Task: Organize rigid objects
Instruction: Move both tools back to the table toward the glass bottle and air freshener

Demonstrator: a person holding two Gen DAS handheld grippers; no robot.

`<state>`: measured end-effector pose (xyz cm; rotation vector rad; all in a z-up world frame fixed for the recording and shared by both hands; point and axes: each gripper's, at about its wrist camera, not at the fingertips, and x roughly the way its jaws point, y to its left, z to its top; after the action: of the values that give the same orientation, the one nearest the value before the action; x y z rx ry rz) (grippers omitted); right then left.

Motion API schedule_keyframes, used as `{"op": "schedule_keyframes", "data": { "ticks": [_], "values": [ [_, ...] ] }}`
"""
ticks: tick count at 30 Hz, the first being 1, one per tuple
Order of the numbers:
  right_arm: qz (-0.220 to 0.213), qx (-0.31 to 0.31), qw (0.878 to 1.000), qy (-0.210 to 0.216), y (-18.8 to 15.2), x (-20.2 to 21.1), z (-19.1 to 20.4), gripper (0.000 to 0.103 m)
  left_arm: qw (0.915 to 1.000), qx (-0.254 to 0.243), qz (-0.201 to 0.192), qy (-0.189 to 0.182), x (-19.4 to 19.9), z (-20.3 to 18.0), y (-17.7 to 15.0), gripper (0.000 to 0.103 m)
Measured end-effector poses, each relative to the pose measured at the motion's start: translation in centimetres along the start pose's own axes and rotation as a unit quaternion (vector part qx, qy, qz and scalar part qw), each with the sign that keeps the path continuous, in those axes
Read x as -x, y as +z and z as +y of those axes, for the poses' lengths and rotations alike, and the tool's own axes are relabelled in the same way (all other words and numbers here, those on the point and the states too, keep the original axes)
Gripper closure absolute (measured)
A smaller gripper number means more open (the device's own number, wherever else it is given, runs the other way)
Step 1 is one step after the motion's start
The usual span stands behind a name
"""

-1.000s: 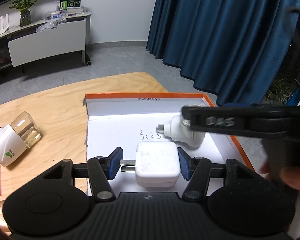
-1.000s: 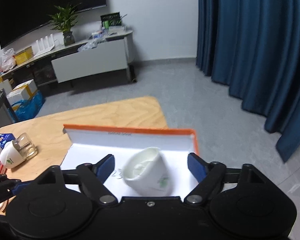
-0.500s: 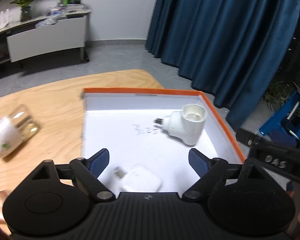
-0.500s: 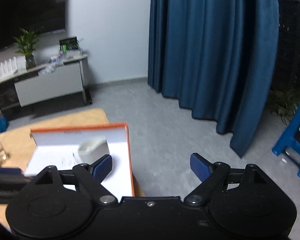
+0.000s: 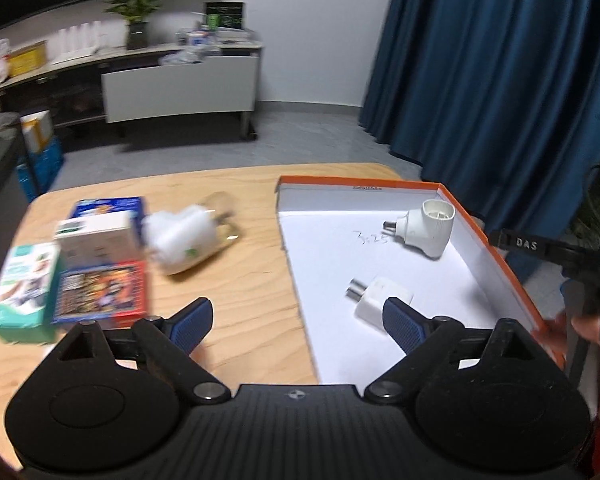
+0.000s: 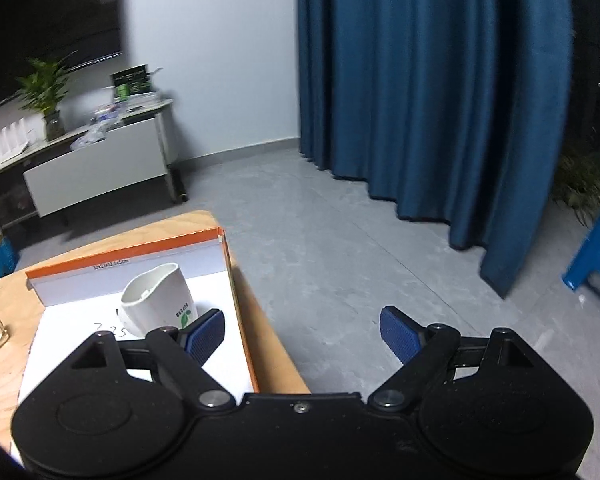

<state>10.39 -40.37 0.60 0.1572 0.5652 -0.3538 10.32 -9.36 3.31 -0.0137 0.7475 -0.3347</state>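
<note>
A shallow box with an orange rim (image 5: 500, 264) and white floor sits on the right half of the wooden table (image 5: 240, 280). In it lie a square white charger (image 5: 380, 298) and a white plug-in device (image 5: 428, 226), both free. My left gripper (image 5: 298, 322) hovers over the box's left edge with its jaws opening and nothing between the pads; the charger lies just beyond the right pad. My right gripper (image 6: 302, 332) is open and empty over the box's right rim (image 6: 230, 268), with the plug-in device (image 6: 160, 300) off its left finger.
Left of the box lie a white diffuser with a glass bottle (image 5: 184, 240) and several small cartons (image 5: 96, 264). The right gripper's black body (image 5: 540, 246) and a hand (image 5: 592, 328) are at the box's right side. Grey floor, a blue curtain (image 6: 420, 100) and a blue stool (image 6: 596, 256) lie beyond.
My left gripper let go of the white charger, opened wide and drew back to the left; the charger now rests in the box. My right gripper swung right, away from the plug-in device.
</note>
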Motion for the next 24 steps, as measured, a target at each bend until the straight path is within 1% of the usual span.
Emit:
{"op": "schedule_keyframes", "data": {
  "ticks": [2, 4, 5, 6, 8, 9, 12, 16, 21, 24],
  "values": [
    [-0.008, 0.031, 0.999, 0.003, 0.4, -0.6, 1.1, 0.003, 0.9998, 0.009, -0.003, 0.016, 0.7, 1.0, -0.2, 0.008],
    [-0.030, 0.071, 0.997, -0.019, 0.6, -0.2, 2.5, 0.003, 0.9995, 0.016, -0.005, 0.029, 1.3, 1.9, -0.4, 0.007],
    [-0.048, 0.089, 0.995, -0.028, 0.5, 0.7, 3.3, 0.003, 0.9992, 0.019, -0.007, 0.035, 1.8, 2.4, -0.6, 0.007],
    [-0.062, 0.100, 0.993, -0.020, 0.4, 1.8, 4.0, 0.003, 0.9988, 0.024, -0.009, 0.041, 2.3, 3.0, -1.0, 0.006],
    [-0.078, 0.113, 0.990, 0.034, -0.1, 4.2, 5.1, 0.003, 0.9981, 0.031, -0.013, 0.051, 3.0, 3.7, -1.4, 0.006],
    [-0.078, 0.120, 0.988, 0.059, -0.6, 5.4, 5.7, 0.003, 0.9977, 0.035, -0.014, 0.056, 3.3, 4.1, -1.7, 0.005],
    [-0.053, 0.138, 0.982, 0.118, -2.1, 8.6, 7.8, 0.003, 0.9964, 0.043, -0.016, 0.072, 4.3, 5.4, -2.6, 0.004],
    [-0.019, 0.152, 0.971, 0.181, -4.4, 11.8, 10.9, 0.003, 0.9946, 0.057, -0.008, 0.086, 5.6, 7.2, -4.2, 0.004],
    [0.012, 0.166, 0.958, 0.233, -6.2, 14.0, 14.3, 0.003, 0.9930, 0.067, -0.001, 0.096, 7.0, 8.7, -6.0, 0.004],
    [0.022, 0.180, 0.953, 0.244, -7.0, 15.0, 16.0, 0.003, 0.9920, 0.074, 0.002, 0.103, 7.6, 9.5, -7.0, 0.004]
  ]
}}
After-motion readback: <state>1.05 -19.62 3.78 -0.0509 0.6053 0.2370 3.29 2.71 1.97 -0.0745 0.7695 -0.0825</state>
